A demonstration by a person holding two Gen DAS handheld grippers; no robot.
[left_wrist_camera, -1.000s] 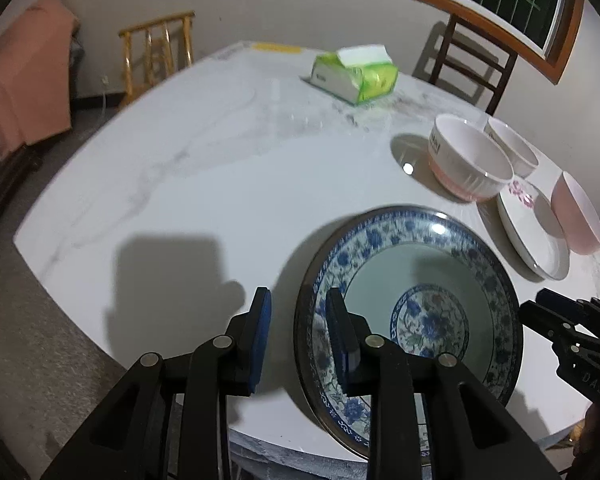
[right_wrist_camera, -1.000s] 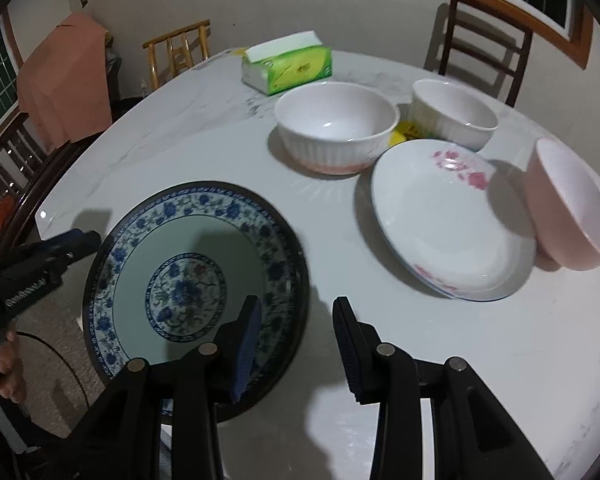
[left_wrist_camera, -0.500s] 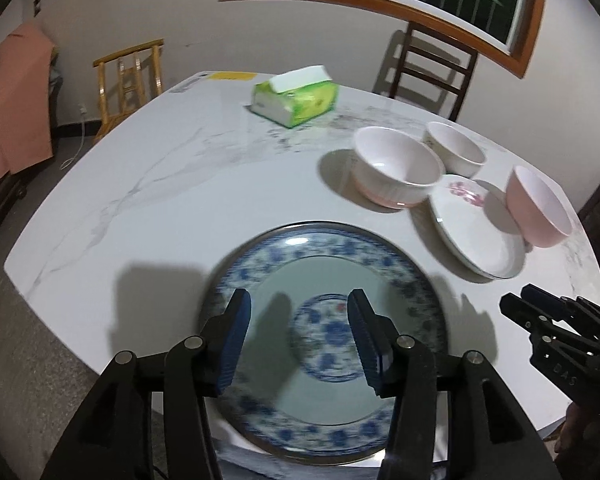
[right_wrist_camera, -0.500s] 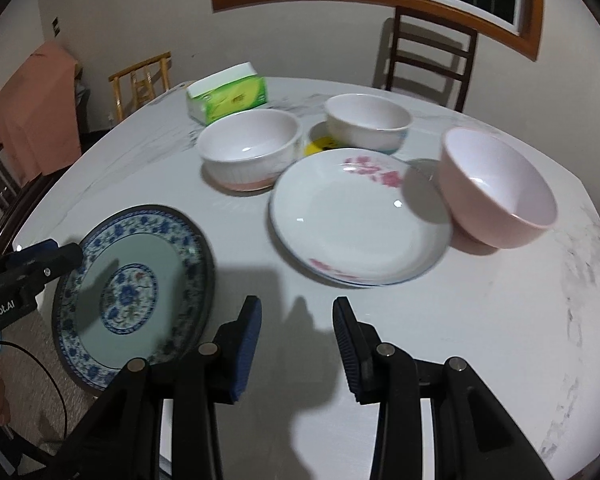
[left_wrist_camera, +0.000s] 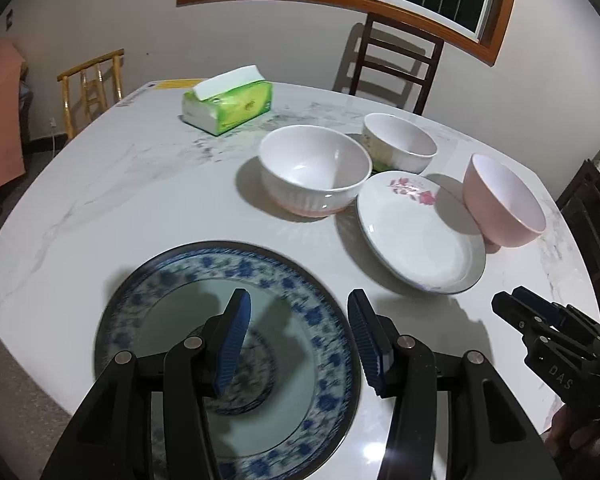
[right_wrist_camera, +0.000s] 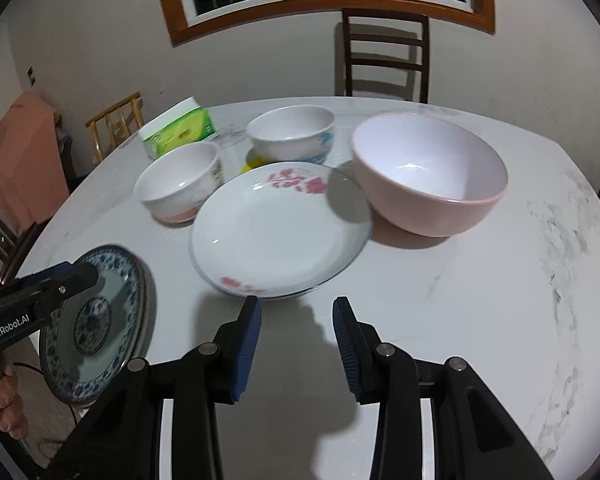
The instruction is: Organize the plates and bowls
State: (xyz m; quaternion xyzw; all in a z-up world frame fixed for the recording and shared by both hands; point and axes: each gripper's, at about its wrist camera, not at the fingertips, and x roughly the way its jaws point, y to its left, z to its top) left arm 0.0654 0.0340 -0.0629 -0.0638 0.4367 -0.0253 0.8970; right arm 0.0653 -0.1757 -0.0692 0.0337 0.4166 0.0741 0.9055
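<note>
Both grippers stand with jaws wide, holding nothing. Left gripper hovers over the blue-and-white floral ceramic plate at the marble table's near edge, probably free to lift. Right gripper faces the white pink-flowered plate, apparently next to stack, beside the pink bowl.

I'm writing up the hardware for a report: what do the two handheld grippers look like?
Both are black, angular linkages with silver pivot screws and ribbed blue finger pads. The left gripper reads "GenRobot.AI" in white on its side; a thin black cable hangs beneath it. The right gripper shows "DAS" lettering. No sleeves visible.
</note>
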